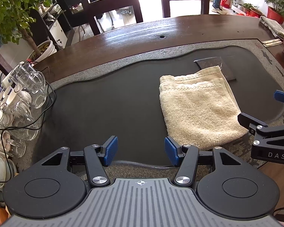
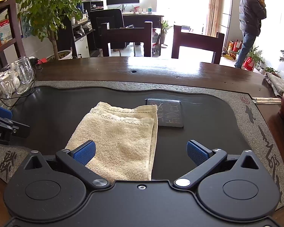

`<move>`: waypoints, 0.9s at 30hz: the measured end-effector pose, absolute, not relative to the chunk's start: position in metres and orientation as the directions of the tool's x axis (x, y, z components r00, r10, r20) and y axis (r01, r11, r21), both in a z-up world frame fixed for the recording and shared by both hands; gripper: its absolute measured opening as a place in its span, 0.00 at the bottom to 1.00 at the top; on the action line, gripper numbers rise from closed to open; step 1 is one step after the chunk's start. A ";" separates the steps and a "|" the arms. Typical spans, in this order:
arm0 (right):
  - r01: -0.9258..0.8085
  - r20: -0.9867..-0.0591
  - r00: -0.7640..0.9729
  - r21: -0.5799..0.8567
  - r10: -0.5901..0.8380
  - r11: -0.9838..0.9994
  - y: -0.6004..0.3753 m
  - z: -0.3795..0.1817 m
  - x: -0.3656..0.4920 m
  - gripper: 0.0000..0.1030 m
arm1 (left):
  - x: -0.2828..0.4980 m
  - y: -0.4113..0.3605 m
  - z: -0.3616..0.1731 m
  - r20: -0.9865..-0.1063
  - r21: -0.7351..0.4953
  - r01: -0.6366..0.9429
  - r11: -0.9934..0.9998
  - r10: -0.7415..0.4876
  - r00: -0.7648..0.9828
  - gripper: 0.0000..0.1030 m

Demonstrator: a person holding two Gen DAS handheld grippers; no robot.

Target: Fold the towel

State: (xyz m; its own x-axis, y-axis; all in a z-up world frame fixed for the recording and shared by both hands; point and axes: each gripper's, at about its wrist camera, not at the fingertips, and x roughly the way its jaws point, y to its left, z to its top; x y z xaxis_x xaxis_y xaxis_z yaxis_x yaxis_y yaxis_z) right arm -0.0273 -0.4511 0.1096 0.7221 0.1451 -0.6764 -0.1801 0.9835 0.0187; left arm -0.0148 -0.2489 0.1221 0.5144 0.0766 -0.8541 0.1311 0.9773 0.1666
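Both tongs stand spread, pinching nothing. The left tongs [image 1: 141, 151] hover over bare dark stone tray [image 1: 104, 104]. The folded cream terry towel [image 2: 121, 140] lies just right of them, under the right tongs [image 2: 141, 154], inside the tray's raised rim on the bench [image 2: 161, 70].

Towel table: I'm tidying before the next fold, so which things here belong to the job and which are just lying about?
Job:
towel, already folded over
left gripper, open
right gripper, open

Lying about:
glass mugs
teacups
dark slab
grey cloth
cable
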 end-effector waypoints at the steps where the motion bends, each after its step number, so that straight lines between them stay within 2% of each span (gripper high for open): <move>1: -0.180 -0.676 0.722 0.019 0.145 0.984 -0.451 0.110 -0.027 1.00 | -0.015 -0.249 0.122 -0.855 0.167 0.131 0.977 0.077 0.514 0.55; 27: -0.181 -0.678 0.720 0.024 0.149 0.983 -0.452 0.109 -0.031 1.00 | -0.019 -0.249 0.111 -0.874 0.158 0.148 0.976 0.068 0.481 0.55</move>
State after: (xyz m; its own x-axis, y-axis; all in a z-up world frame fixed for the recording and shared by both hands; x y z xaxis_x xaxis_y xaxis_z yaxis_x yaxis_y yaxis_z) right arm -0.0306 -0.4518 0.1094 0.7198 0.1489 -0.6780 -0.1808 0.9832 0.0239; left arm -0.0189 -0.2493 0.1108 0.4810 0.0680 -0.8741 0.1484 0.9763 0.1576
